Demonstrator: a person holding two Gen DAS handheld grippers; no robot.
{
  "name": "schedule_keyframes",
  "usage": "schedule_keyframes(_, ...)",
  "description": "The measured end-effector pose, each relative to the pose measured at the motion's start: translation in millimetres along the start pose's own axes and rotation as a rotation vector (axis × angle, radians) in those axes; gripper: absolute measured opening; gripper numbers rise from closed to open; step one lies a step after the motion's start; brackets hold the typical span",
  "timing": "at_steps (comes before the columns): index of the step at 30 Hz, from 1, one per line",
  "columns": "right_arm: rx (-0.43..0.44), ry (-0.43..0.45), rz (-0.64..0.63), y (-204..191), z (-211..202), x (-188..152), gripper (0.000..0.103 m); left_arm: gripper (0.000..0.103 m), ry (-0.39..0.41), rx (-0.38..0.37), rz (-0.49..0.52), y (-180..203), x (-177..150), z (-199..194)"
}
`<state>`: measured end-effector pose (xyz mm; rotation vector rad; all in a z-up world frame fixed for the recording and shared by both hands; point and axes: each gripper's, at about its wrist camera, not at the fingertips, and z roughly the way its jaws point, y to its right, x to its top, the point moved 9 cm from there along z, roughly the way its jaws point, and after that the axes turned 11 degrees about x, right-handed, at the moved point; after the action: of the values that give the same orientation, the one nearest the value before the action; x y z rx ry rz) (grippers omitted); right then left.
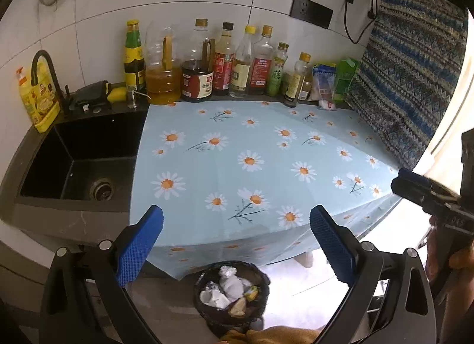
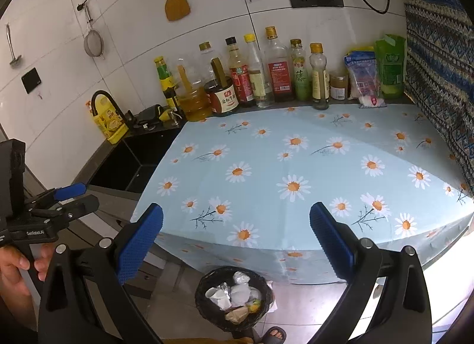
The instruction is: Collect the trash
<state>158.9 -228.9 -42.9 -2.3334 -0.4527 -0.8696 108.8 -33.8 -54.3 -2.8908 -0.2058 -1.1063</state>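
Both jaws stand apart and empty on the left hand-held gripper (image 1: pixel 236 235) and right hand-held gripper (image 2: pixel 236 235). The trash (image 1: pixel 228 287) lies in the black bin (image 1: pixel 204 308) on the floor below the desk's (image 1: pixel 266 142) front edge.

I held both grippers tilted downward, each with its jaws spread wide and nothing between them. The left gripper (image 1: pixel 236 243) had the right gripper (image 1: pixel 414 192) at its three o'clock. My left hand (image 2: pixel 17 267) wrapped its handle; my right hand (image 1: pixel 456 258) gripped the other.
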Motion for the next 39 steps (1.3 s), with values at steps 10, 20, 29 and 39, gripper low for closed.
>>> schedule_keyframes(10, 0.045, 0.008, -0.014, 6.5, -13.3, -0.9, 0.098, 0.096, 0.007, 0.023, -0.009, 16.0, -0.7, -9.2)
schedule_keyframes(20, 0.048, 0.011, -0.014, 9.8, -16.0, -2.7, 0.098, 0.096, 0.007, 0.035, -0.021, 20.5, -2.7, -7.6)
schedule_keyframes(29, 0.057, -0.002, -0.010, 12.5, -14.2, -6.3, 0.098, 0.096, 0.009, 0.038, -0.014, 24.9, -3.4, -5.5)
schedule_keyframes(39, 0.055, -0.017, -0.020, 14.0, -10.5, -10.0, 0.098, 0.096, 0.000, 0.043, -0.012, 25.9, -7.2, -2.3)
